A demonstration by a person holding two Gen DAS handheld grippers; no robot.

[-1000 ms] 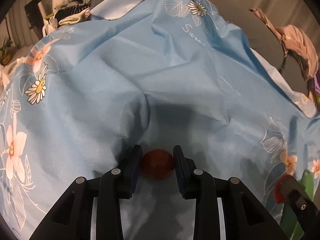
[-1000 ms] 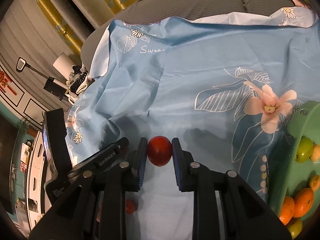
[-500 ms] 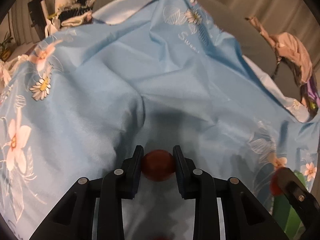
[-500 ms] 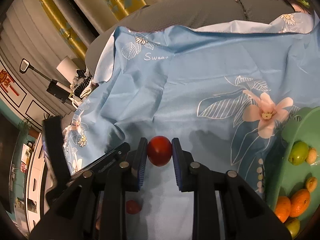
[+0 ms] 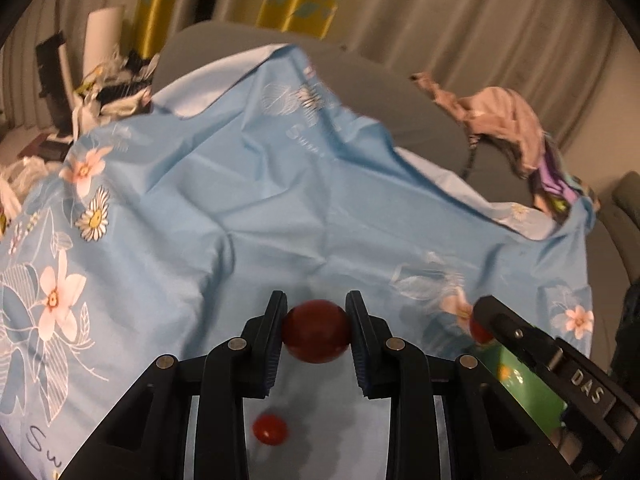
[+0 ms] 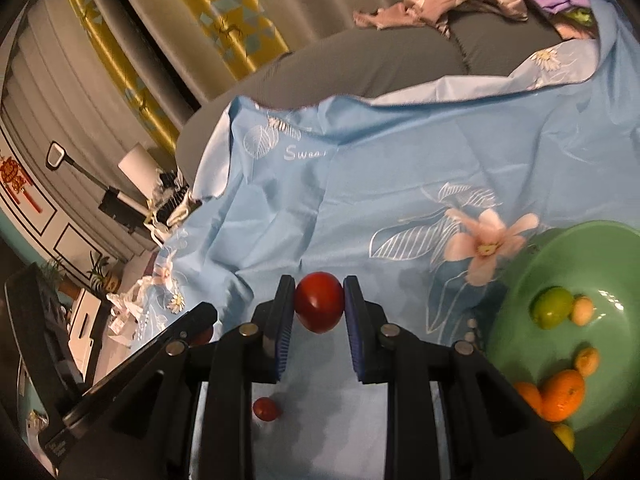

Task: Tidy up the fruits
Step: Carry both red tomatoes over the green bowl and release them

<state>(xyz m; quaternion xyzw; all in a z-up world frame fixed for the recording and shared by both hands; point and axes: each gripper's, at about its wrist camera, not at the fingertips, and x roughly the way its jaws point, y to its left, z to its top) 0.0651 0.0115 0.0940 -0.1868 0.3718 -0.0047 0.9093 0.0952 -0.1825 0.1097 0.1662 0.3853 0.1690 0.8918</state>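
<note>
Two grippers each pinch a round red fruit above the blue floral cloth (image 6: 360, 200): the left gripper (image 5: 316, 330) clamps a dark red fruit (image 5: 316, 331), the right gripper (image 6: 319, 308) a brighter red fruit (image 6: 319, 307). Both point forward, raised off the cloth. Smooth skins could slip from the pads, or the tools could collide converging on the green bowl (image 6: 592, 248) right of the right gripper. One small red fruit (image 6: 266, 409) lies on the cloth, left of the bowl.

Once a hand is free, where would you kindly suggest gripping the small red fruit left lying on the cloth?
Grip the small red fruit across its middle, coming straight down from above. It is round and lies loose on the flat blue cloth, so any opposite sides suit; both tongs are full now.
</note>
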